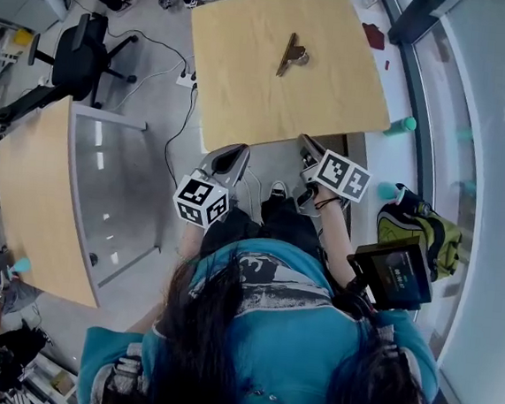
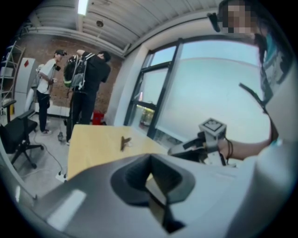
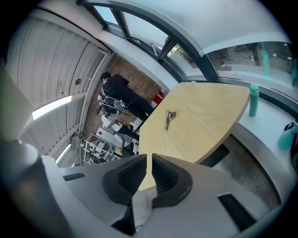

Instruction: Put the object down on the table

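The person's own hands were hidden in the head view beneath dark hair and a teal shirt (image 1: 293, 334). The small brown, elongated object with a pale metal end (image 1: 292, 55) was too small in every view to identify. That single object lay flat on the far half of the pale wooden table (image 1: 244, 107), well apart from both grippers and touched by neither.

The grey left gripper (image 1: 233, 150) hovered just off the table's near edge, its jaw tips pressed together with nothing between them. The grey right gripper (image 1: 304, 141) hung at that same edge. Its ribbed pads (image 3: 166, 176) stood a thin slit apart with the tabletop showing through, and they pinched nothing. Each gripper carried one white cube with black square markers, two in all: the left cube (image 1: 201, 202) and the right cube (image 1: 342, 176).

A second pale wooden table (image 1: 36, 194) was cut off at the left. Two teal bottles stood on the window ledge, one in plain sight (image 1: 404, 124) and the other (image 1: 385, 191) partly hidden by a black and yellow-green bag (image 1: 423, 226). One black office chair (image 1: 82, 51) stood on the grey floor beyond. A dark flat device (image 1: 397, 273) sat by the person's right arm, its print unreadable. In the left gripper view, standing people (image 2: 81, 79) overlapped by the brick wall, so their number was unclear.
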